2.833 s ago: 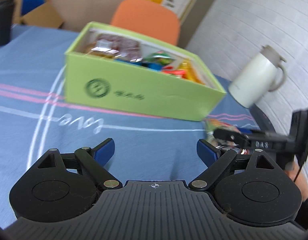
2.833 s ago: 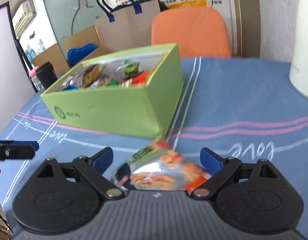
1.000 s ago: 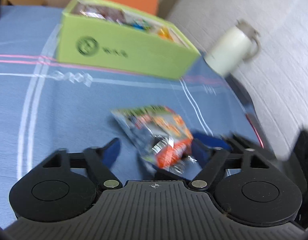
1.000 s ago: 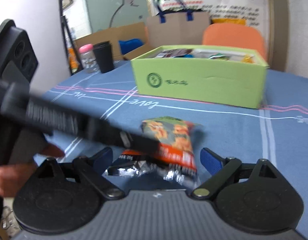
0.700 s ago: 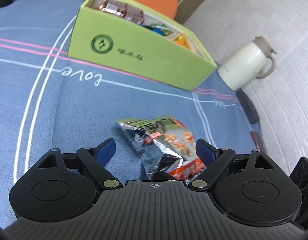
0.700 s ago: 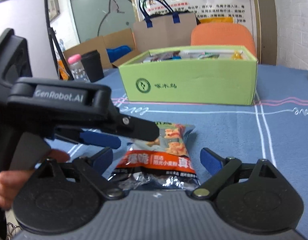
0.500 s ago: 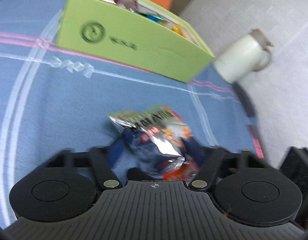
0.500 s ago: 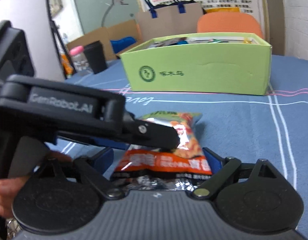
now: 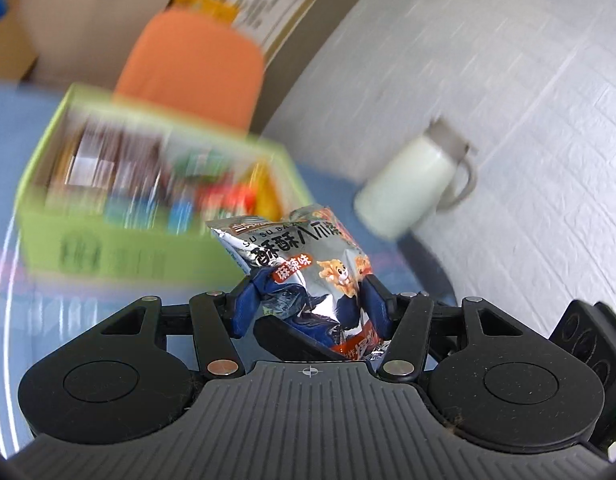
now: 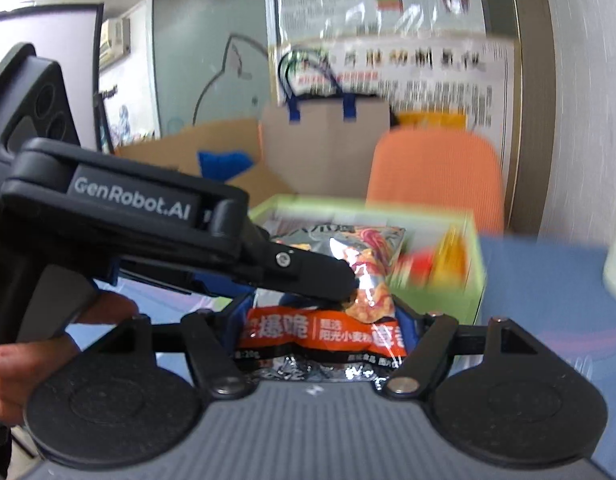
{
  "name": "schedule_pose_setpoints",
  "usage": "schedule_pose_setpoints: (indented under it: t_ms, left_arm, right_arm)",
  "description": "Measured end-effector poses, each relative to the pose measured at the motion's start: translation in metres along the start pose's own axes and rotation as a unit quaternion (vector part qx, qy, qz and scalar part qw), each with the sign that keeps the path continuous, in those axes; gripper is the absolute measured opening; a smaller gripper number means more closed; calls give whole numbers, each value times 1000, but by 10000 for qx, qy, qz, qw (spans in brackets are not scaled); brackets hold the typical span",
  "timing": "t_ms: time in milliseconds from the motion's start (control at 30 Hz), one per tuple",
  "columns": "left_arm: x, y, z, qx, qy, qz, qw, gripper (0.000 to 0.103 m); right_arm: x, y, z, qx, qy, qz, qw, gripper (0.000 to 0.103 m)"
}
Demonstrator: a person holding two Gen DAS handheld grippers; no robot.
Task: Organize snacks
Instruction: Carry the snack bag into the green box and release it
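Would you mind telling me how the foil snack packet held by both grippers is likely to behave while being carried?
The foil snack packet probably flexes easily: it creases and bulges between the left gripper fingers. Its glossy film looks slippery, so it may slide. It seems light, puffed with air; the right gripper, still closing, could crush the contents.

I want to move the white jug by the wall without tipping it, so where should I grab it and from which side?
Take the white jug by its loop handle, coming from the wall side where the handle sticks out. The body is smooth, round and looks wide for a tool, while the handle looks thin enough to close on. The picture is blurred, so treat this as a best guess.
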State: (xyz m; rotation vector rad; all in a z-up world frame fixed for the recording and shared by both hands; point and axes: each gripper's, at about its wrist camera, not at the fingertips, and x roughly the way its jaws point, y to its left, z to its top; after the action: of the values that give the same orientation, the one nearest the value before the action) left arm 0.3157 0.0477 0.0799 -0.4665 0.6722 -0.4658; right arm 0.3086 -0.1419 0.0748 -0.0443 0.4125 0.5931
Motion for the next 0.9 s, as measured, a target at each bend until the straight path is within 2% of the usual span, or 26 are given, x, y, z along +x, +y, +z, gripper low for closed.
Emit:
schedule_pose_setpoints:
  t_ms: [133,233,333,400,433,467,500,567,667,833,900]
  left_arm:
    - [28,0,53,274,-146,209,9993,39]
    - [58,15,77,235,-32,416,9989,39]
    - [90,35,82,105,233,587,9979,39]
    - [107,46,79,139,296,805,9962,39]
    - [113,50,75,208,279,965,9947,40]
    - [117,55,74,271,246,1015,9942,53]
    - [117,57,73,288,190,964,9947,56]
    - [110,59,72,301,98,951,9950,57]
    - [83,48,73,440,-266,979,9939,66]
    - [21,9,60,816,-847,926,9887,76]
    - [-3,-6,45,963,-1027,940,9856,84]
  right_arm:
    - [45,-31,36,19,18,86,10000,76]
    - [81,-49,44,56,229,104,9997,76]
    - [110,-59,32,80,476,60,9988,78]
    - [122,-64,21,76,561,-32,9984,82]
    - [126,-65,17,99,596,-67,9981,89]
    - [128,-67,13,138,619,-83,9980,94]
    - [129,-68,11,169,637,-59,9978,93]
    - [123,-68,13,197,572,-88,9981,93]
    - [98,-63,21,165,268,-152,9994,93]
    - [37,-52,23,267,-214,-385,9987,94]
    - [11,-43,13,317,-294,-529,9977,94]
